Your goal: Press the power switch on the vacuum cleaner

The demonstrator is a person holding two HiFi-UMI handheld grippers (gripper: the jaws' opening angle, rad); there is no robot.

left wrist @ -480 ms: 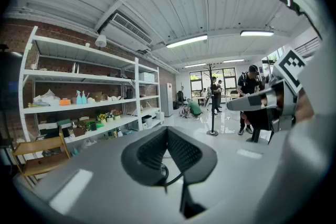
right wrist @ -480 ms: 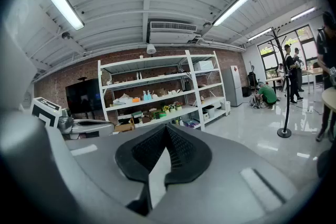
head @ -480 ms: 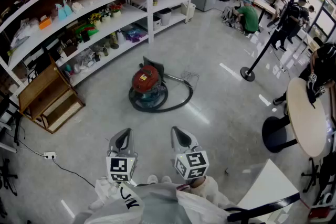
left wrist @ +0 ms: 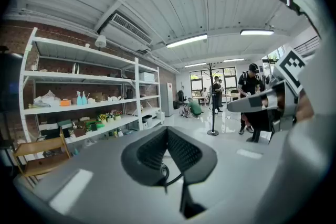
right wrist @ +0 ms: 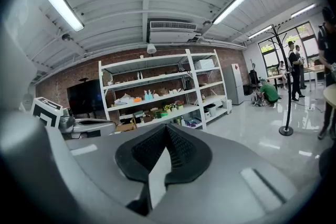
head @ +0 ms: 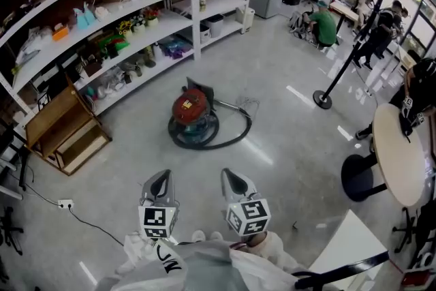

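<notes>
A round vacuum cleaner with a red top and a dark teal base stands on the grey floor in the head view, its black hose curling around it. Both grippers are held near my body, well short of it. My left gripper points toward the vacuum with its jaws together and nothing between them. My right gripper is beside it, also shut and empty. In the left gripper view the shut pads fill the lower middle; a bit of black hose shows just below them. The right gripper view shows the closed pads only.
White shelving loaded with small items runs along the left and far side. A wooden crate leans by the shelves. A power strip and cable lie at lower left. A black post stand, a round table and people stand to the right.
The view has shifted slightly; the vacuum sits a little nearer the centre. Both grippers hold the same pose, still shut.
</notes>
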